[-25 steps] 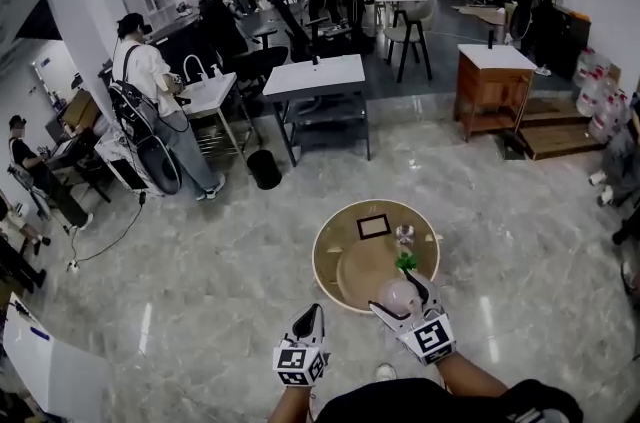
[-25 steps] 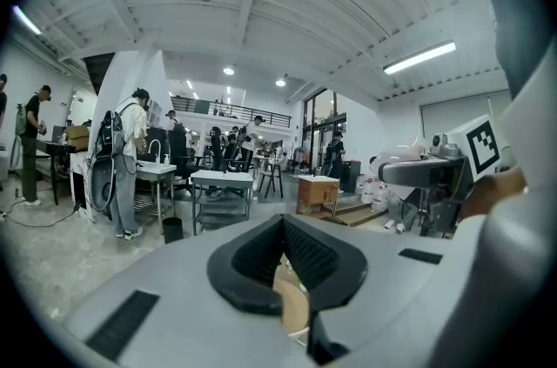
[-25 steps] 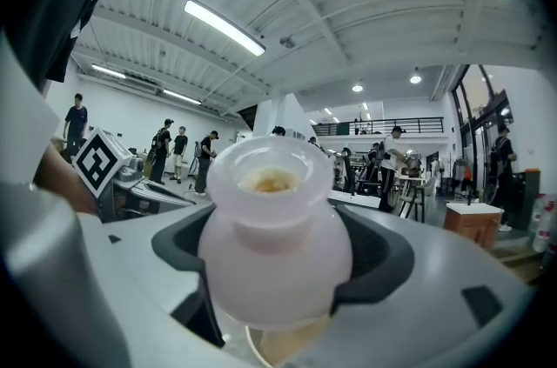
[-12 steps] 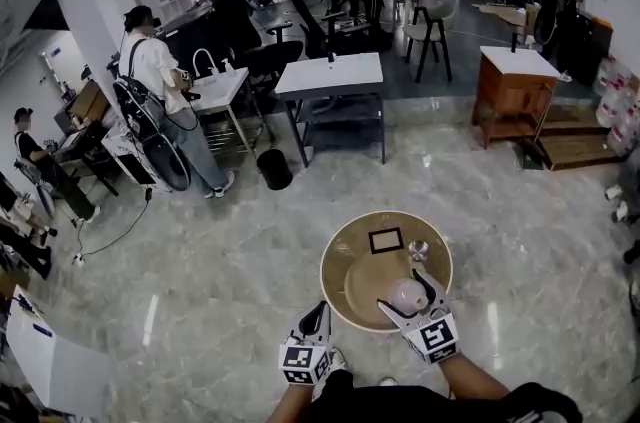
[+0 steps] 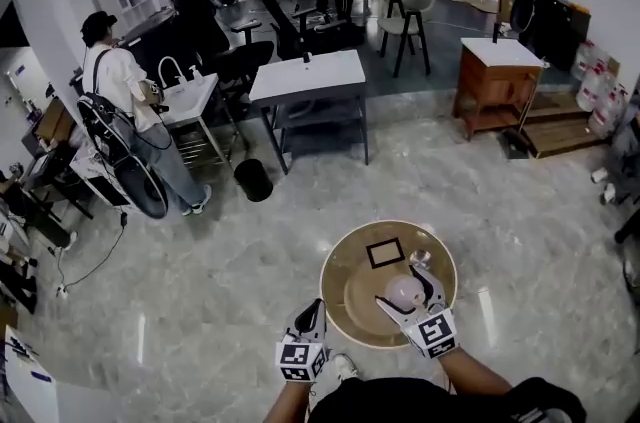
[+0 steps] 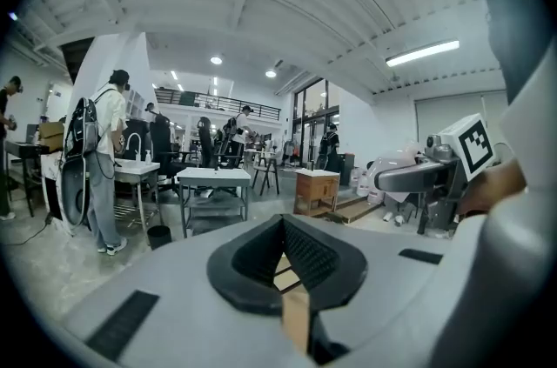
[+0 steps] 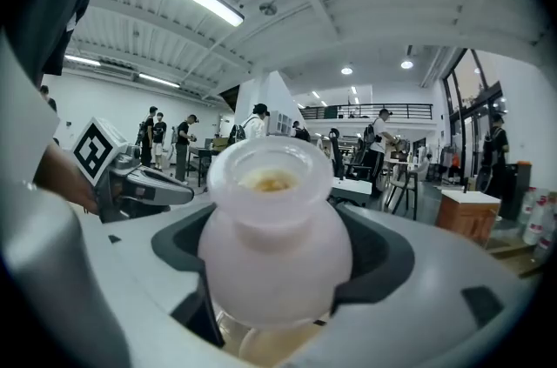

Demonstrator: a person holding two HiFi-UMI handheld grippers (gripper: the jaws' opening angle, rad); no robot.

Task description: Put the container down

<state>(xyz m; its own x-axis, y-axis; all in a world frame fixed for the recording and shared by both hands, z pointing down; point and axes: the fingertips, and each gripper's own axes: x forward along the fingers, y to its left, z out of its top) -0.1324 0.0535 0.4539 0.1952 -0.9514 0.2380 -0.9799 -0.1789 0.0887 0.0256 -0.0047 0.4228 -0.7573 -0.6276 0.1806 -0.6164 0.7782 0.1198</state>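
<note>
Currently your right gripper [image 5: 404, 289] clamps frosted container [image 7: 274, 244] above round table [image 5: 350, 261]; not yet set down. Left gripper [image 5: 314, 309] jaws closed, empty. Lowering, release remain.

One round table [image 5: 338, 303] is bearing one dark frame [image 5: 385, 254] at its twelve o'clock and one glass [image 5: 420, 258] at one o'clock; one pale container [image 5: 403, 291] is showing near centre.

White table [image 5: 305, 76] on marble floor [image 5: 200, 281], black bin [image 5: 253, 179] just beside, wooden cabinet [image 5: 497, 71] well apart to its right.
</note>
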